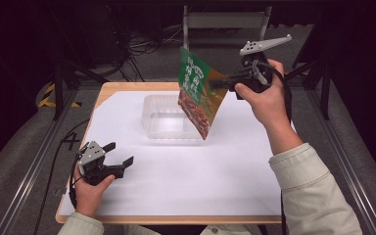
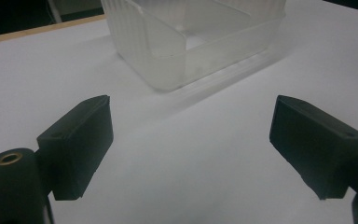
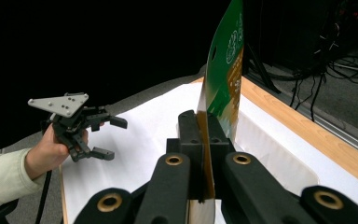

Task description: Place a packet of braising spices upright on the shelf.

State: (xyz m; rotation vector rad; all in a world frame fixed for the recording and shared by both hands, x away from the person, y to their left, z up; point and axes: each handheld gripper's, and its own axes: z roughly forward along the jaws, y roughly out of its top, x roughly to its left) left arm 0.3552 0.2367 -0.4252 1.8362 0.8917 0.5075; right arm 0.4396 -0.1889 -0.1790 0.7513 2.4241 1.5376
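The right gripper [image 1: 223,84], clamped on the pouch [image 1: 197,92], hangs it just above the tub [image 1: 149,117], so lowering and letting go come next, while the left gripper [image 1: 119,155], jaws apart and empty, rests near the tub.

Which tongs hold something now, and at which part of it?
The right tongs grip the green snack pouch at its side edge. The left tongs are open and hold nothing.
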